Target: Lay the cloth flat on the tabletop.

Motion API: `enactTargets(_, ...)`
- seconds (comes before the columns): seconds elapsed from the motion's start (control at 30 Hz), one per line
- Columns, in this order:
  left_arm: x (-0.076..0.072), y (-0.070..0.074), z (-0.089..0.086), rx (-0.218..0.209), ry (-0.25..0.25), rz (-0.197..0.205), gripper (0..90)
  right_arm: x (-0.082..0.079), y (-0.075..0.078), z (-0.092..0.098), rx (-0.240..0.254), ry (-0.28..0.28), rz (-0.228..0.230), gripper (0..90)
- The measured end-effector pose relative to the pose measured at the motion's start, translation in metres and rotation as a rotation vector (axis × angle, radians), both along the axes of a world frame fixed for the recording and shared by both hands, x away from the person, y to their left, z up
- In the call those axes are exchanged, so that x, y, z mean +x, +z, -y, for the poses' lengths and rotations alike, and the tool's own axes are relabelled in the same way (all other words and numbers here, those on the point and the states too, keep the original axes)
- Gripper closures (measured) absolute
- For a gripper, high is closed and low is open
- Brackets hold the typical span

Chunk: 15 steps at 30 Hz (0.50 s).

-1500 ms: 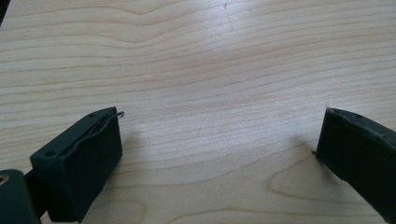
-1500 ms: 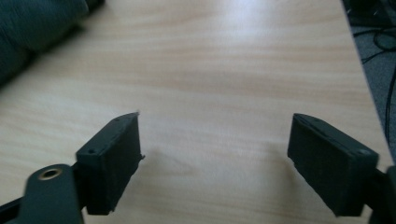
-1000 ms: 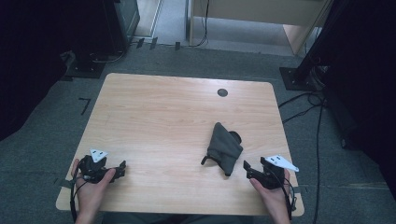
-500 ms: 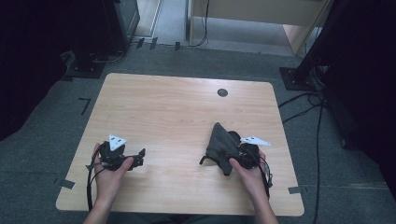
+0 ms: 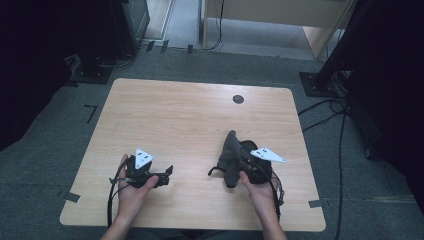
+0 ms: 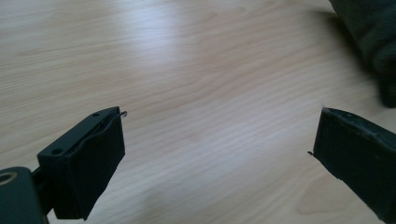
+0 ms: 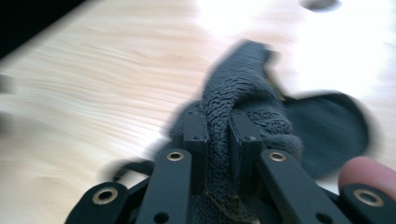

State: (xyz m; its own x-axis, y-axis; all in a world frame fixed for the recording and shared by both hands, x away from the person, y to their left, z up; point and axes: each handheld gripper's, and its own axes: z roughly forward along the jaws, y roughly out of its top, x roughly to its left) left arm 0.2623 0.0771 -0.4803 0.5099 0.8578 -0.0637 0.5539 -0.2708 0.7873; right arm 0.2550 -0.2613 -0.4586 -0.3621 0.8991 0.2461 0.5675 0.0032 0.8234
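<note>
Terry-knit dark grey sock [image 7: 233, 116] lies at the table's [image 5: 190, 115] right front, pinched in a fold by the right gripper [image 7: 218, 126], whose jaws have just closed. Left gripper [image 6: 219, 154] gapes empty nearby. Blur hides the bite's depth, so the fold may slip free on lifting.

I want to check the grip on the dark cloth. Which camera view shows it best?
The right gripper view: the right gripper has just closed and pinches a fold of the dark cloth between both jaws. The high view shows the cloth small, on the table. The left gripper view catches one edge.
</note>
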Motion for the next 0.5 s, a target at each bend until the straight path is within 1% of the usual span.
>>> enactTargets(0.03,-0.002,0.001,0.003,-0.005,-0.015,0.004,2.1,-0.004,0.007,-0.009,0.022,0.041,0.025,80.6)
enactTargets(0.07,-0.006,0.005,0.008,-0.022,-0.049,0.02,2.1,-0.012,0.019,-0.02,0.066,0.102,0.085,80.5)
enactTargets(0.1,-0.009,0.006,0.01,-0.027,-0.063,0.03,2.1,-0.017,0.025,-0.025,0.108,0.139,0.125,80.1)
enactTargets(0.13,-0.009,0.006,0.01,-0.027,-0.063,0.03,2.1,-0.017,0.025,-0.025,0.108,0.139,0.125,80.1)
enactTargets(0.17,-0.011,0.009,0.01,-0.04,-0.076,0.045,2.1,-0.021,0.035,-0.029,0.142,0.154,0.177,77.2)
enactTargets(0.2,-0.011,0.009,0.008,-0.04,-0.073,0.046,2.1,-0.02,0.036,-0.029,0.12,0.118,0.175,73.1)
enactTargets(0.23,-0.01,0.009,0.007,-0.032,-0.072,0.042,2.1,-0.016,0.033,-0.026,0.07,0.058,0.15,67.6)
enactTargets(0.27,-0.008,0.007,0.005,-0.034,-0.062,0.032,2.1,-0.012,0.029,-0.024,0.027,0.015,0.124,64.0)
enactTargets(0.3,-0.008,0.007,0.005,-0.034,-0.062,0.032,2.1,-0.007,0.019,-0.019,-0.053,-0.046,0.095,64.0)
enactTargets(0.33,-0.007,0.006,0.003,-0.032,-0.06,0.026,2.1,-0.006,0.013,-0.016,-0.075,-0.066,0.079,60.6)
enactTargets(0.37,-0.004,0.002,0.0,-0.031,-0.06,0.012,2.1,-0.004,0.005,-0.01,-0.083,-0.083,0.058,57.9)
enactTargets(0.43,-0.002,-0.001,0.001,-0.029,-0.063,0.002,2.2,-0.005,0.0,-0.004,-0.074,-0.083,0.037,55.9)
enactTargets(0.5,0.0,-0.005,0.002,-0.02,-0.071,-0.01,2.2,-0.008,0.001,-0.002,-0.081,-0.064,0.052,54.8)
